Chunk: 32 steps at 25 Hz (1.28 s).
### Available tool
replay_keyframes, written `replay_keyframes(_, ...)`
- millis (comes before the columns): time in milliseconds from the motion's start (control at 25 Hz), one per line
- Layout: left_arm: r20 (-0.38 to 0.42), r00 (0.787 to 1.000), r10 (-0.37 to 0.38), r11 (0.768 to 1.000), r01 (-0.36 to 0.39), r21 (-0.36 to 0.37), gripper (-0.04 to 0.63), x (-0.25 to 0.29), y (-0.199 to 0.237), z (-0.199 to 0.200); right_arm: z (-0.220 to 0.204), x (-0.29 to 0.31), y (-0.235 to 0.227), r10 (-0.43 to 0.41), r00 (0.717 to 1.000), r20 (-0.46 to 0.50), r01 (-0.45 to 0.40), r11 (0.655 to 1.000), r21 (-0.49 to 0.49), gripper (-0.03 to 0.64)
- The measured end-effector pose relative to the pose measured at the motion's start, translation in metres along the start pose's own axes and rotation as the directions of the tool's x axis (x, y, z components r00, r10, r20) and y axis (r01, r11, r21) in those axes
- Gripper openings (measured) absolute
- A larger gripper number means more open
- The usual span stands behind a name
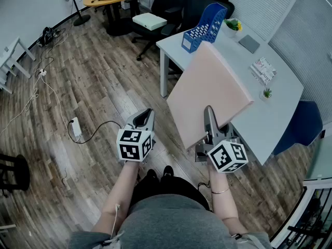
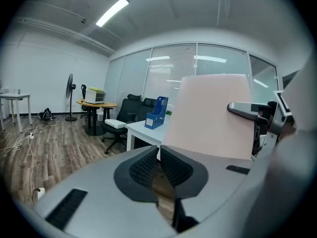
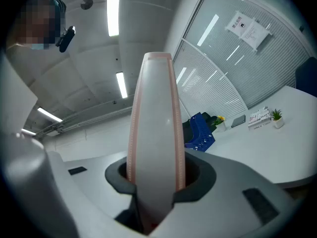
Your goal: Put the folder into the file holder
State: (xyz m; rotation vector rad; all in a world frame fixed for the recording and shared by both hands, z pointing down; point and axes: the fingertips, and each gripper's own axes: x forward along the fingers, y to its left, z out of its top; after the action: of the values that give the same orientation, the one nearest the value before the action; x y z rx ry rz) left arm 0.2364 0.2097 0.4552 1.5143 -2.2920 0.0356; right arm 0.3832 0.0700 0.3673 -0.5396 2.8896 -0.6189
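Observation:
A large pale pink folder (image 1: 210, 92) is held up on edge above the near end of the white table (image 1: 270, 118). My right gripper (image 1: 208, 113) is shut on its lower edge. In the right gripper view the folder (image 3: 156, 123) rises edge-on between the jaws of the right gripper (image 3: 156, 182). The blue file holder (image 1: 205, 27) stands empty at the table's far corner, beyond the folder, also seen as the file holder (image 3: 202, 130). My left gripper (image 1: 145, 115) hangs over the floor left of the folder, its jaws shut on nothing (image 2: 157, 157). The folder (image 2: 213, 115) fills its view's right.
On the table lie a dark pad (image 1: 249, 43), a printed booklet (image 1: 263, 69), a tiny plant (image 1: 267, 93) and a flower pot (image 1: 233, 25). Black office chairs (image 1: 171, 9) stand behind the table, a blue chair (image 1: 303, 126) at its right. Cables and a power strip (image 1: 76, 127) lie on the wooden floor.

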Motion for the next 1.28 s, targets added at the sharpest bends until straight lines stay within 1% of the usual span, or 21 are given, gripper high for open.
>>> replay_keyframes(200, 0.003, 1.000, 0.004, 1.000, -0.004, -0.004, 0.035, 0.004, 0.002, 0.000, -0.005, 0.003, -0.003, 0.012, 1.000, -0.006, -0.012, 0.998, 0.057, 0.160)
replay_keyframes(360, 0.002, 1.000, 0.004, 1.000, -0.004, -0.002, 0.035, 0.007, 0.003, 0.001, -0.003, 0.006, -0.002, 0.018, 1.000, 0.003, -0.018, 0.999, 0.051, 0.155)
replay_keyframes(520, 0.005, 1.000, 0.015, 1.000, -0.015, 0.001, 0.035, 0.009, 0.005, 0.004, 0.000, 0.011, -0.003, 0.027, 1.000, 0.014, -0.028, 0.997, 0.070, 0.155)
replay_keyframes(720, 0.016, 0.999, 0.033, 0.999, -0.033, 0.008, 0.035, 0.015, 0.005, 0.008, 0.005, 0.020, -0.008, 0.042, 0.999, 0.014, -0.043, 0.997, 0.061, 0.155)
replay_keyframes(960, 0.031, 0.997, 0.068, 0.998, -0.068, 0.012, 0.035, 0.015, 0.013, 0.014, 0.015, 0.032, -0.009, 0.055, 0.998, 0.038, -0.057, 0.997, 0.043, 0.155)
replay_keyframes(1280, 0.010, 0.997, 0.076, 0.997, -0.075, -0.010, 0.037, 0.039, 0.032, 0.015, 0.020, 0.058, -0.021, 0.022, 0.999, 0.048, -0.024, 0.999, 0.041, 0.156)
